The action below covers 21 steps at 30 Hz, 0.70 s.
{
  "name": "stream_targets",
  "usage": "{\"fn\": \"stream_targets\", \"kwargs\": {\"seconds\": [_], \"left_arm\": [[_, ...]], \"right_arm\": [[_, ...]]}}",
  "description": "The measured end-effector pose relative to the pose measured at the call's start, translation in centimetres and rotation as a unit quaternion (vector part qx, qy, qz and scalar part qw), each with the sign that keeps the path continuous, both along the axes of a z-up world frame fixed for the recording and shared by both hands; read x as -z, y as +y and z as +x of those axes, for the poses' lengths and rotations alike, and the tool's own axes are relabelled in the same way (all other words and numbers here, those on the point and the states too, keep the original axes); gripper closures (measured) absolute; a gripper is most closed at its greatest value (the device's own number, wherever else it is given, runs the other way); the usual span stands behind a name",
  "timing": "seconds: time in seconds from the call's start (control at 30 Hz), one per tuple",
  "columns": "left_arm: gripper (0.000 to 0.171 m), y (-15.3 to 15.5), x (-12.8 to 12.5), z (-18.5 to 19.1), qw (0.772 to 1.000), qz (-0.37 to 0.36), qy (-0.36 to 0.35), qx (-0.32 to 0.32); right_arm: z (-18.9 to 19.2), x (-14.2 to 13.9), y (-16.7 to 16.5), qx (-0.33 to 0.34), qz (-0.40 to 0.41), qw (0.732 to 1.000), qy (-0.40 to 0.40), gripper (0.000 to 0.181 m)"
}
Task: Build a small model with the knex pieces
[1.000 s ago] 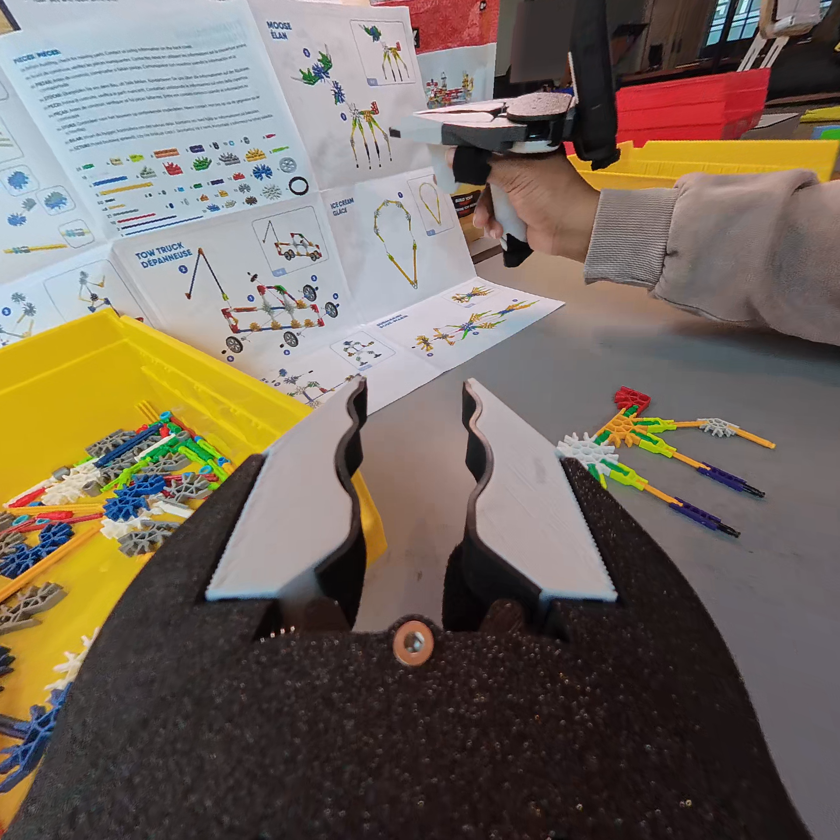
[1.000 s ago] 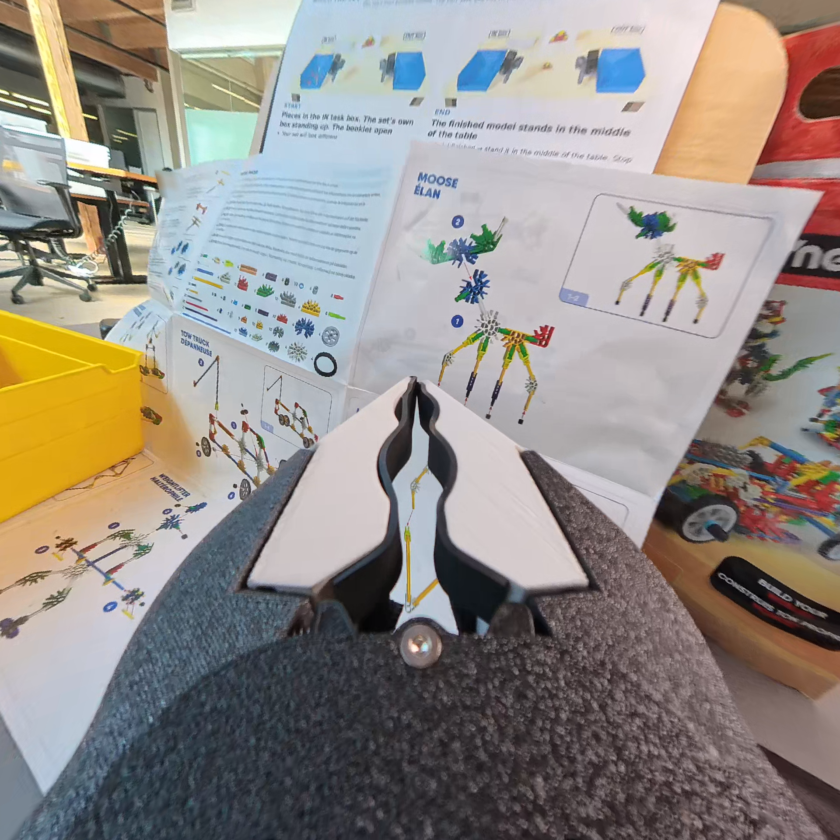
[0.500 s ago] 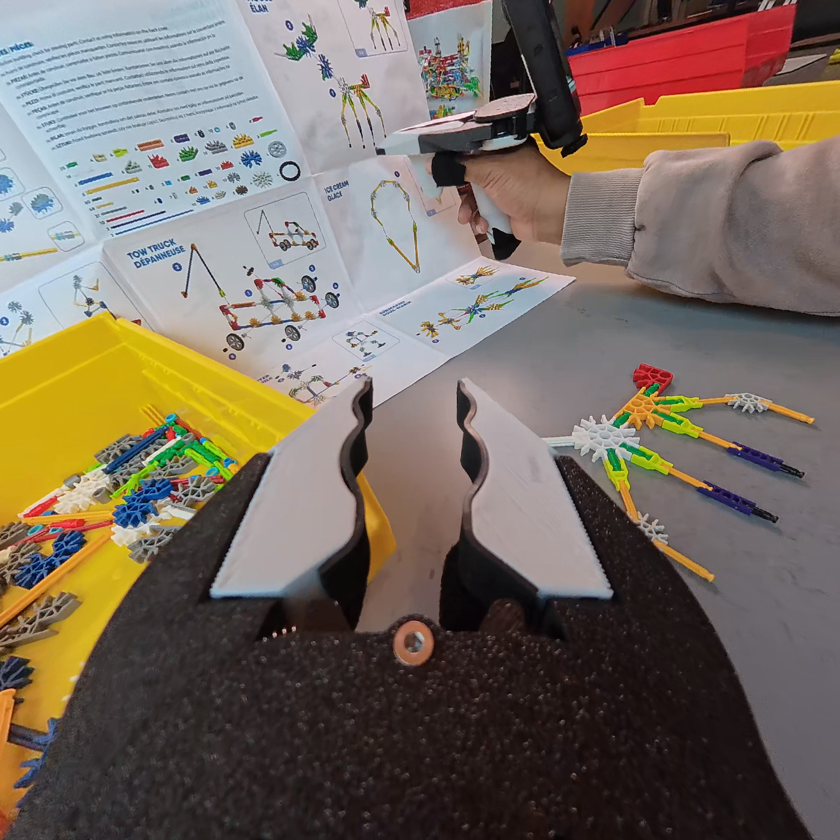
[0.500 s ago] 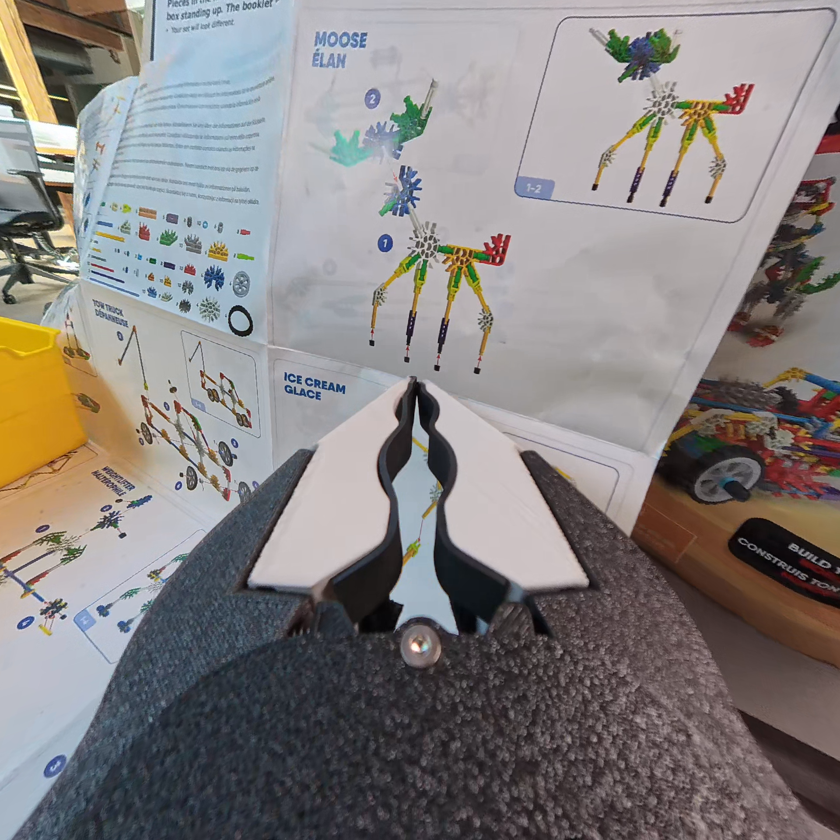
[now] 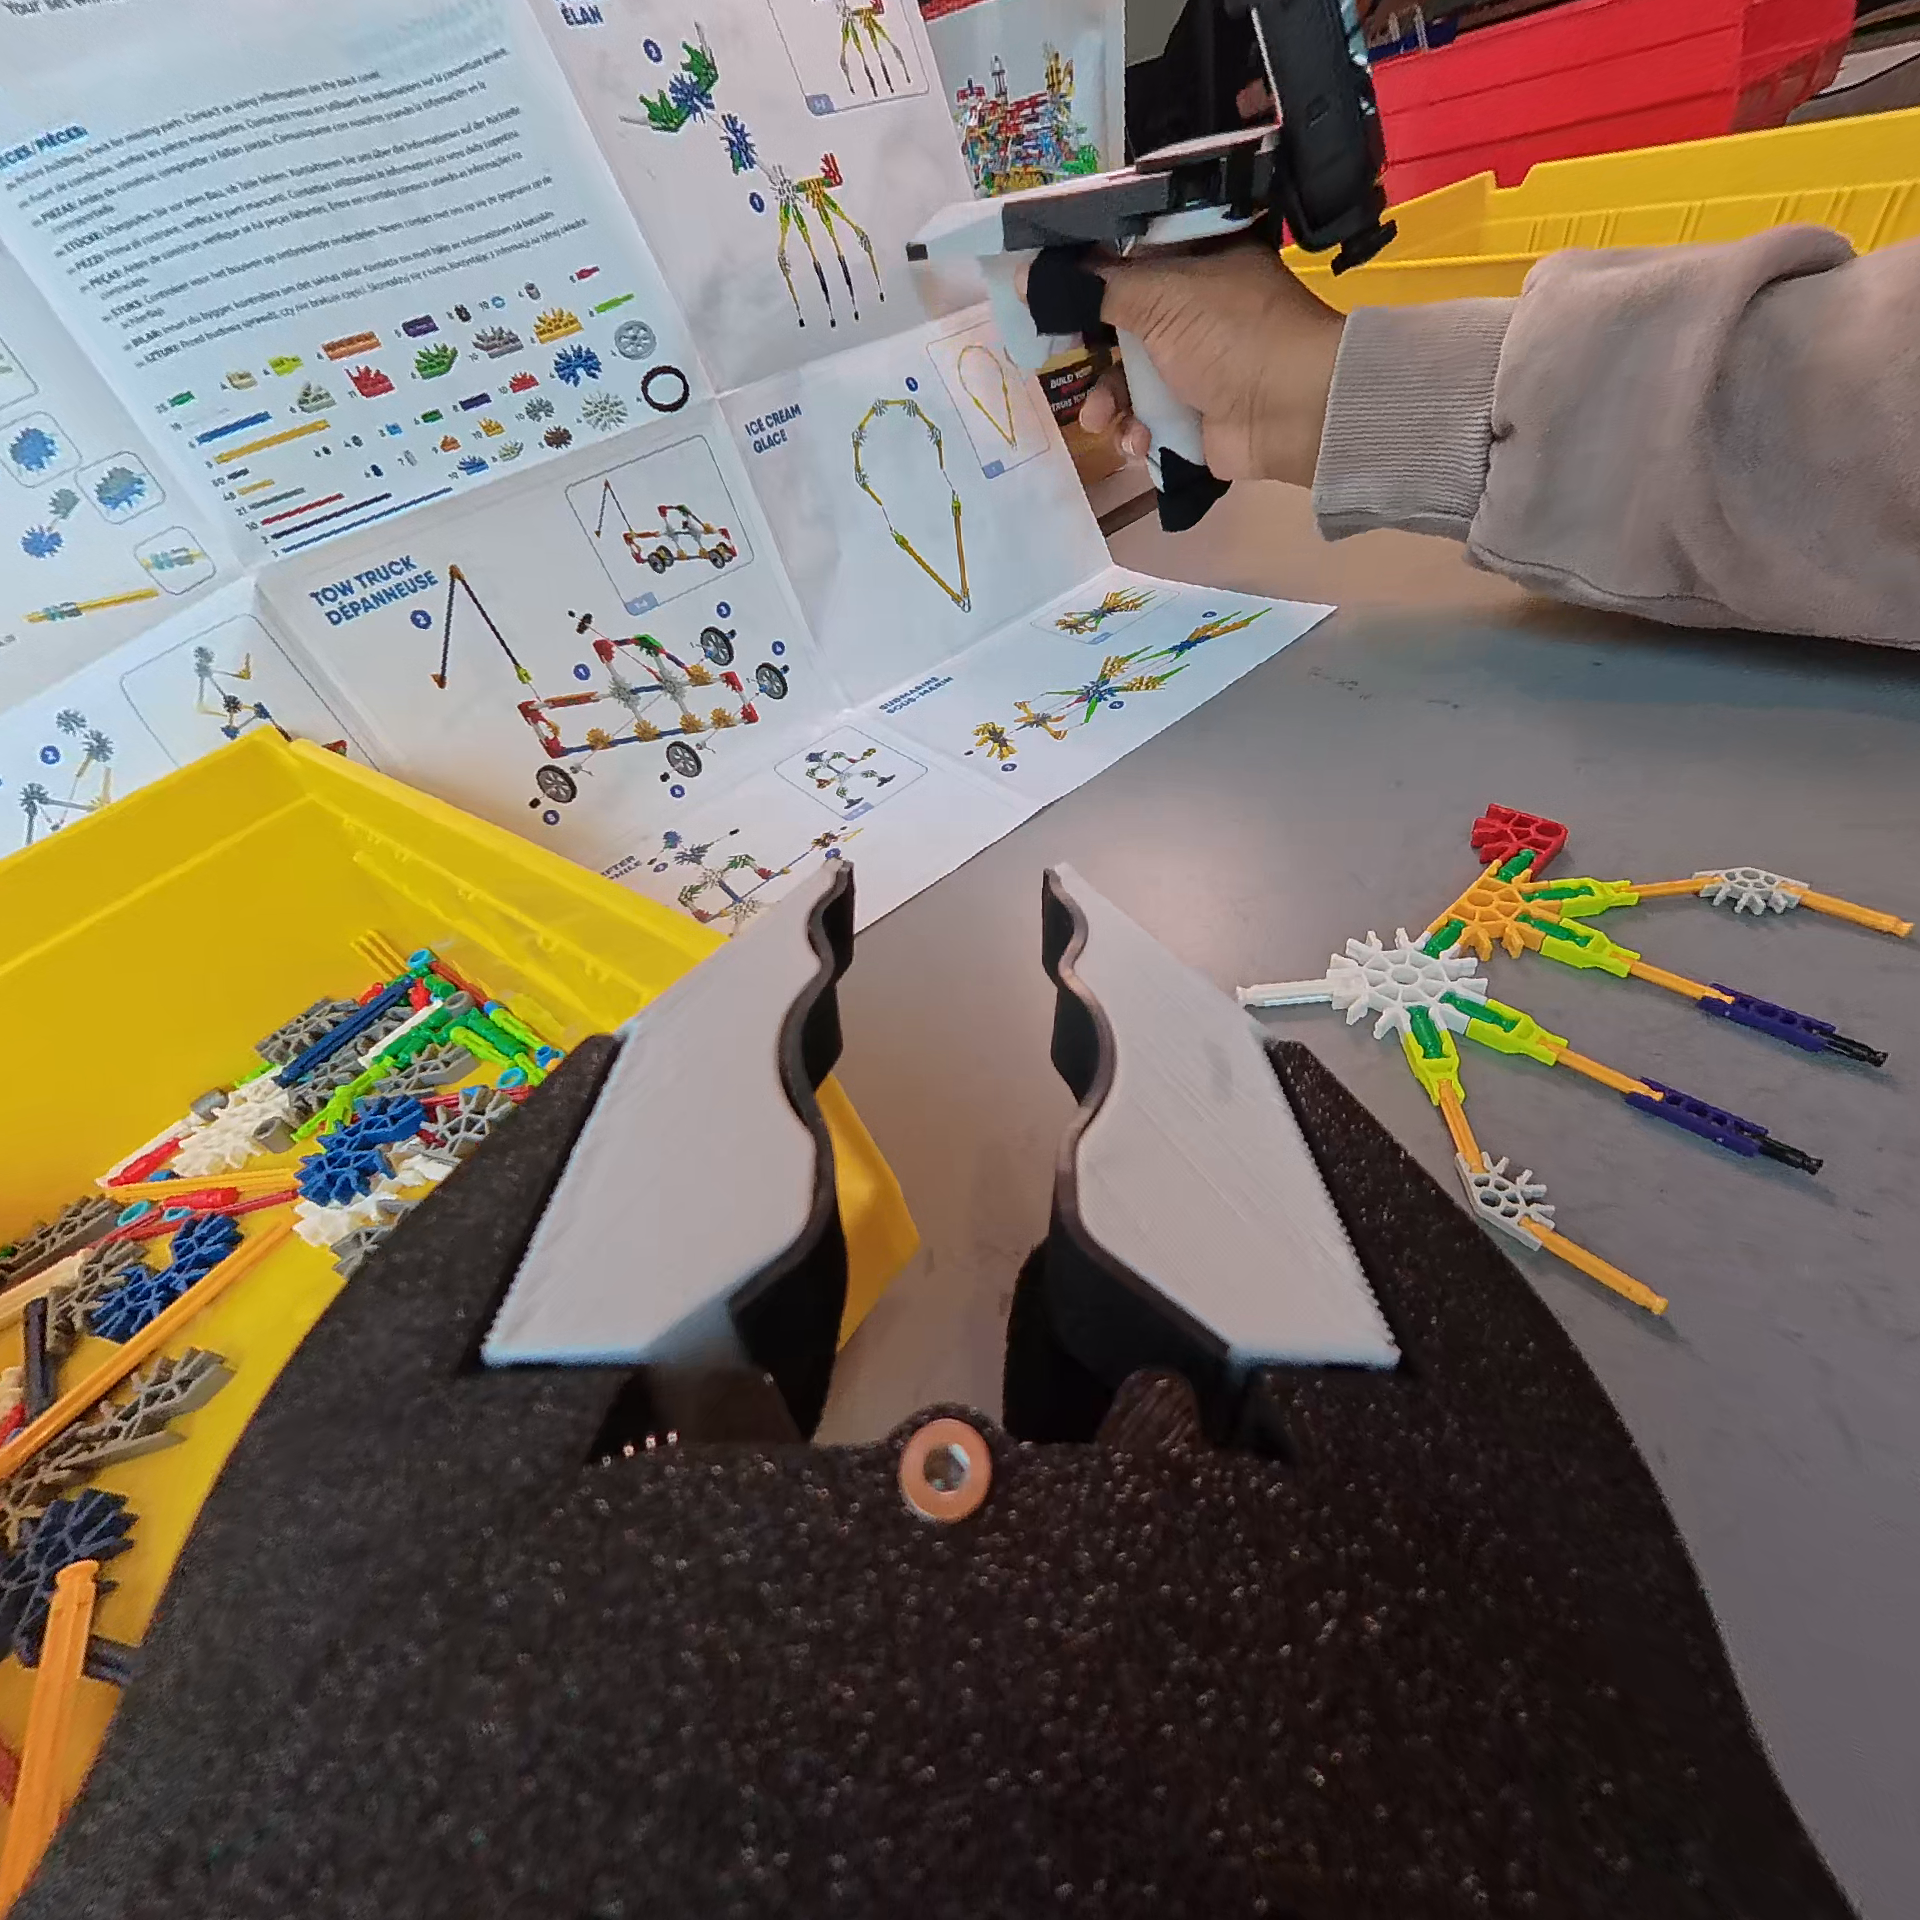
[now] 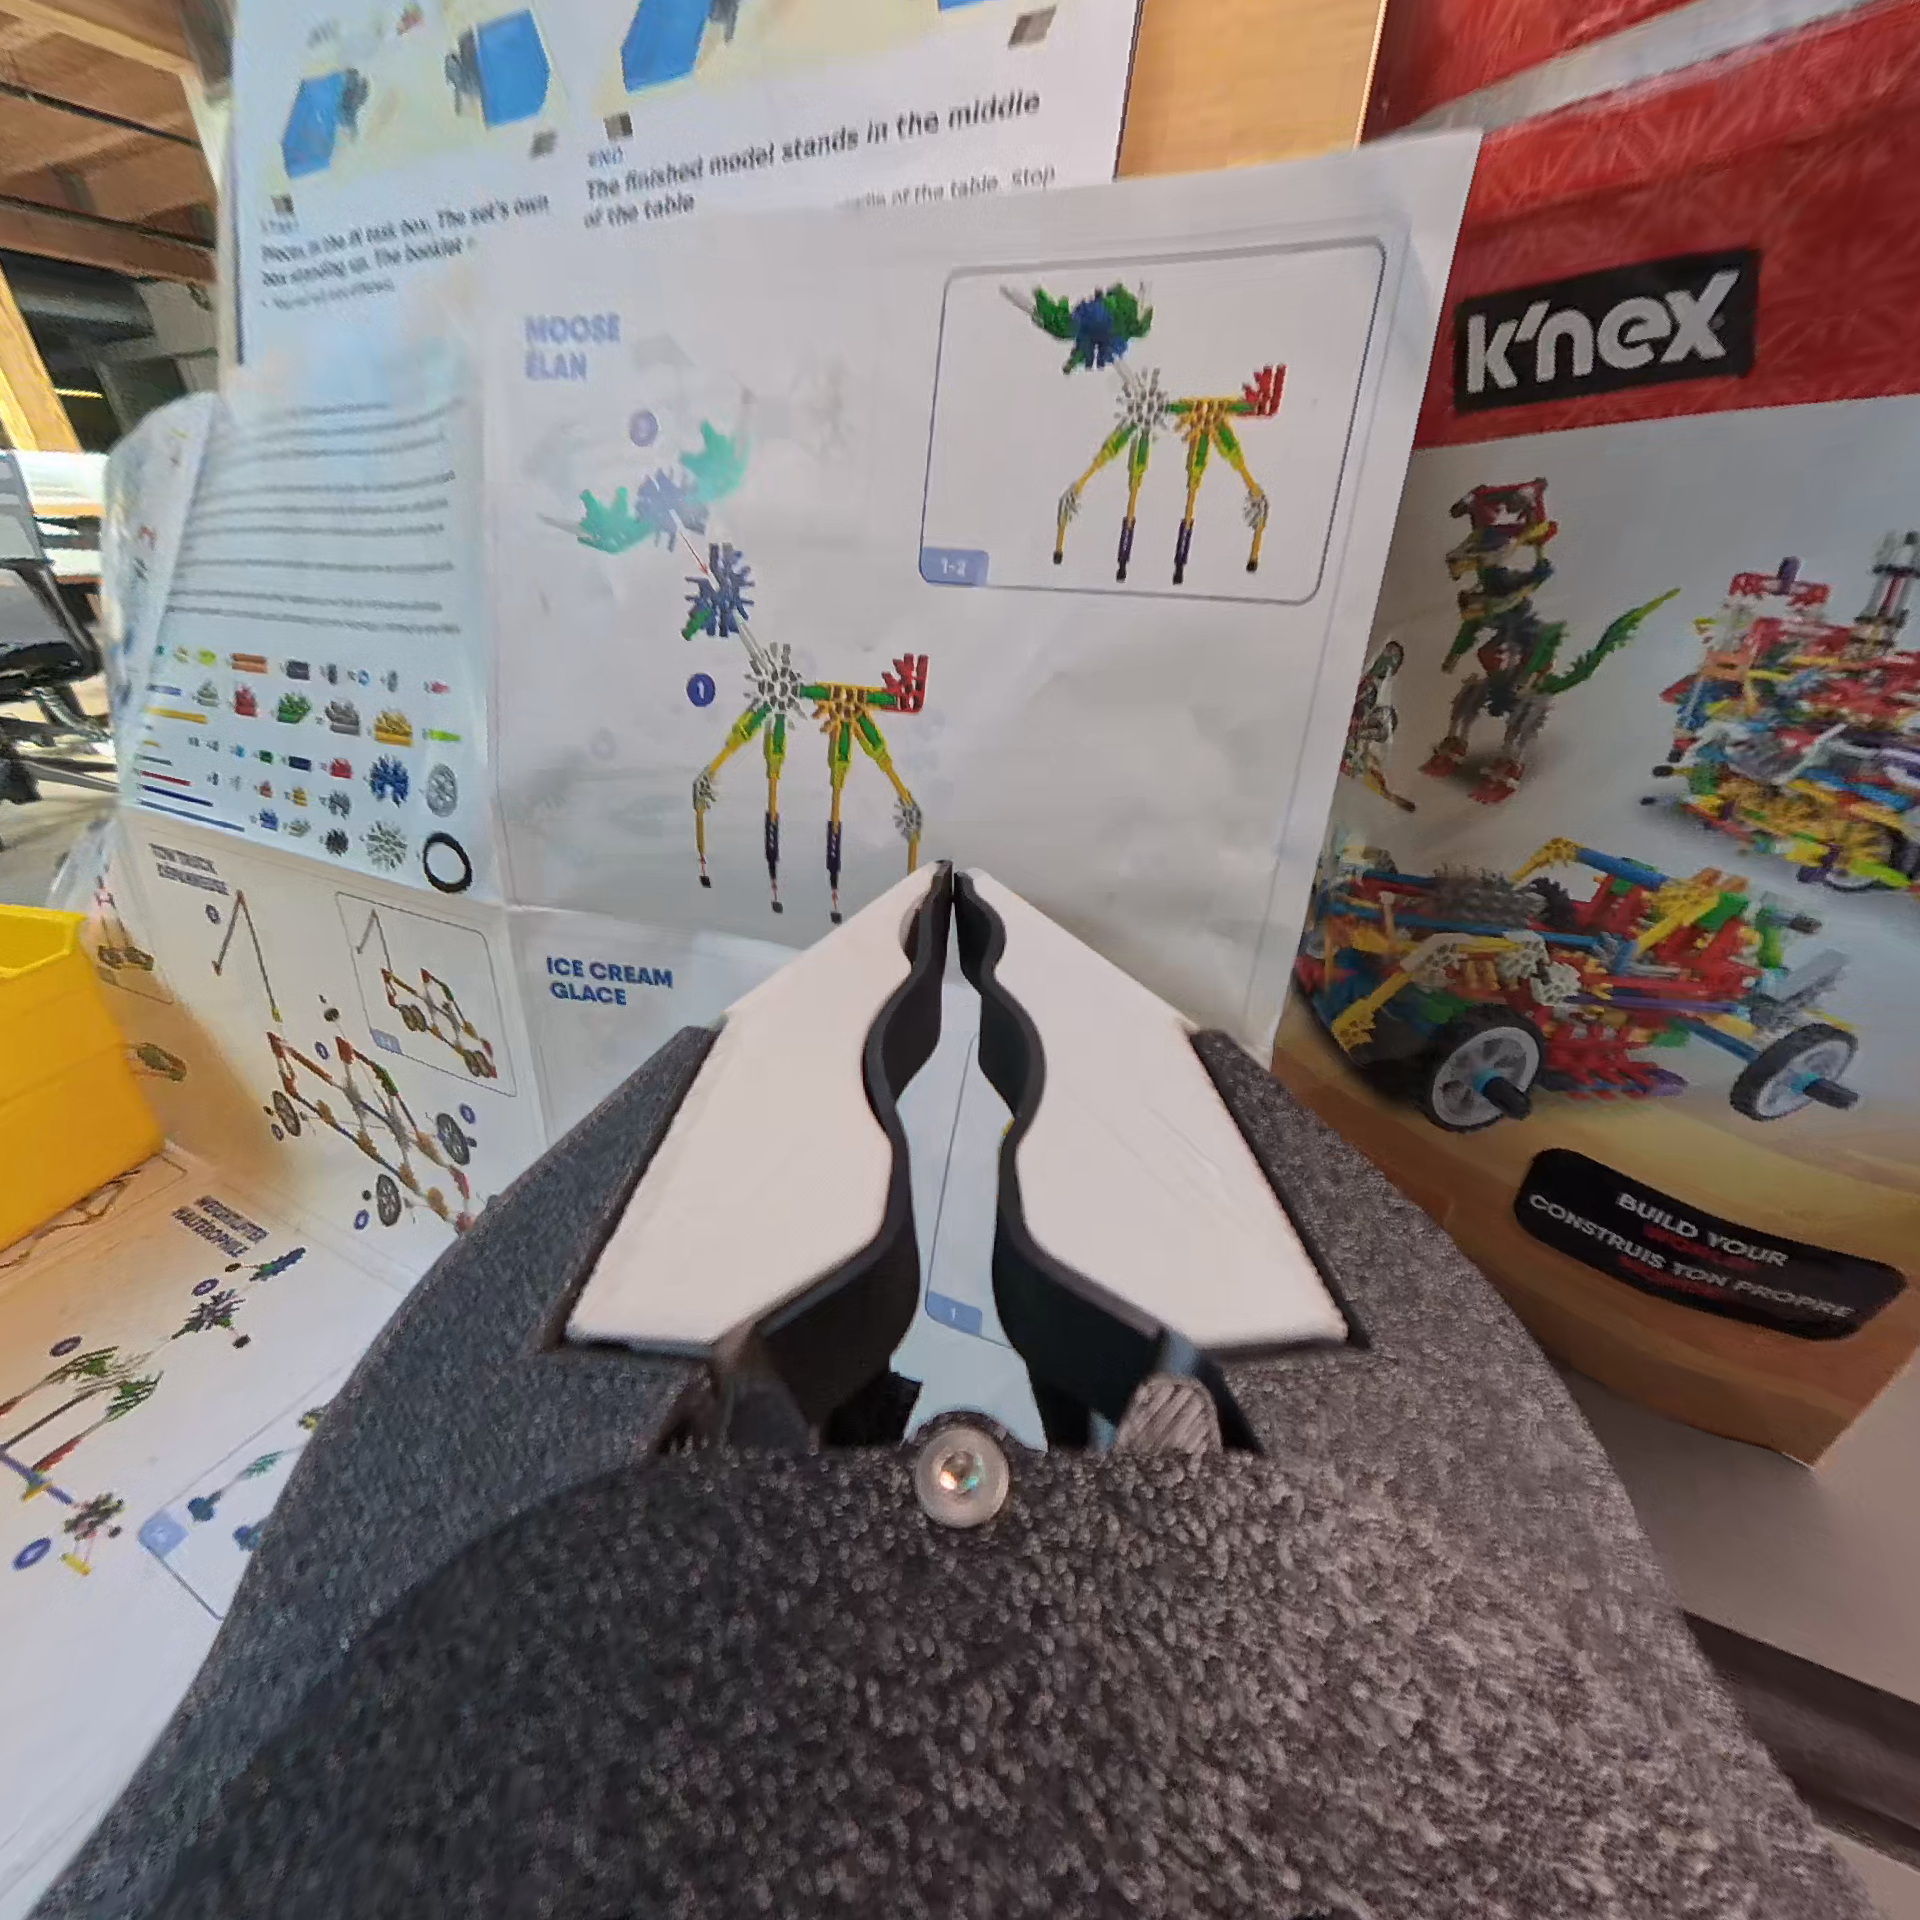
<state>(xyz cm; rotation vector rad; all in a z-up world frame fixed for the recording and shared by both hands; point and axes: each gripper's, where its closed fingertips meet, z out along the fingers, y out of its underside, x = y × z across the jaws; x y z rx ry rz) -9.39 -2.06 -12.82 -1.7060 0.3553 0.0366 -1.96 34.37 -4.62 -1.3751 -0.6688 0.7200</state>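
Pointing at booklet (image 6: 1039,727) — right hand-held gripper (image 6: 948,878), fingertips together

Your left gripper (image 5: 948,894) hangs low and level with its two grey fingers (image 5: 686,1122) spread well apart and nothing between them. Your right gripper (image 6: 948,873) is raised higher and farther forward, its white fingers (image 6: 774,1153) brought together so the tips meet, with only a thin wavy slit left farther back and nothing clamped in it. In the left wrist view your right hand (image 5: 1216,374) wraps around that gripper's white handle, wrist straight, with the grey-sleeved forearm (image 5: 1662,416) reaching in from the right side.
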Motion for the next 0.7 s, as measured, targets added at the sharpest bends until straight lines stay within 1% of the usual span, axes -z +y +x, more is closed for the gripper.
{"fn": "stream_targets", "kwargs": {"seconds": [0.1, 0.2, 0.23, 0.3, 0.37, 0.4, 0.43, 0.47, 0.5, 0.57, 0.6, 0.63, 0.67, 0.7], "left_arm": [[0.135, 0.0, -0.1, -0.1, 1.0, 0.002, 0.002, -0.001], [0.134, -0.1, -0.1, 0.0, 1.0, 0.0, 0.001, 0.0], [0.134, -0.2, -0.1, 0.0, 1.0, 0.0, 0.001, 0.002], [0.134, -0.4, -0.3, 0.4, 1.0, 0.004, 0.003, 0.008], [0.134, -0.6, -0.4, 0.9, 1.0, 0.006, 0.005, 0.019], [0.134, -0.7, -0.4, 1.2, 1.0, 0.006, 0.005, 0.026], [0.134, -0.8, -0.5, 1.5, 0.999, 0.007, 0.005, 0.033], [0.134, -0.8, -0.5, 1.8, 0.999, 0.006, 0.003, 0.041], [0.134, -0.8, -0.4, 2.1, 0.999, 0.004, 0.001, 0.049], [0.134, -0.9, -0.4, 2.8, 0.998, 0.0, -0.002, 0.063], [0.134, -1.0, -0.3, 3.1, 0.997, -0.001, 0.0, 0.071], [0.134, -1.0, -0.3, 3.4, 0.997, -0.002, 0.004, 0.077], [0.134, -1.0, -0.3, 3.7, 0.997, -0.003, 0.009, 0.082], [0.134, -1.0, -0.3, 3.9, 0.996, -0.003, 0.012, 0.086]], "right_arm": [[0.4, -4.3, -2.3, -0.02, 0.036, 0.998, 0.036, 0.18], [2.4, -10.4, -5.3, -0.041, 0.091, 0.993, 0.069, 0.176], [3.9, -12.6, -6.1, -0.04, 0.117, 0.99, 0.073, 0.174], [8.2, -16.2, -6.3, -0.008, 0.152, 0.986, 0.07, 0.171], [13.1, -17.9, -5.2, 0.033, 0.149, 0.986, 0.073, 0.171], [15.3, -17.8, -4.2, 0.053, 0.137, 0.987, 0.061, 0.17], [17.5, -16.9, -2.9, 0.077, 0.118, 0.99, 0.03, 0.169], [19.6, -15.3, -1.4, 0.102, 0.091, 0.991, -0.017, 0.168], [21.6, -13.1, 0.1, 0.12, 0.055, 0.989, -0.071, 0.167], [25.3, -7.4, 2.6, 0.129, -0.037, 0.973, -0.187, 0.166], [27.2, -3.9, 3.4, 0.131, -0.094, 0.957, -0.243, 0.165], [29.0, -0.4, 3.9, 0.127, -0.15, 0.934, -0.298, 0.163], [30.9, 2.6, 4.1, 0.129, -0.195, 0.909, -0.344, 0.163], [32.5, 4.9, 4.2, 0.131, -0.224, 0.889, -0.378, 0.163]]}}
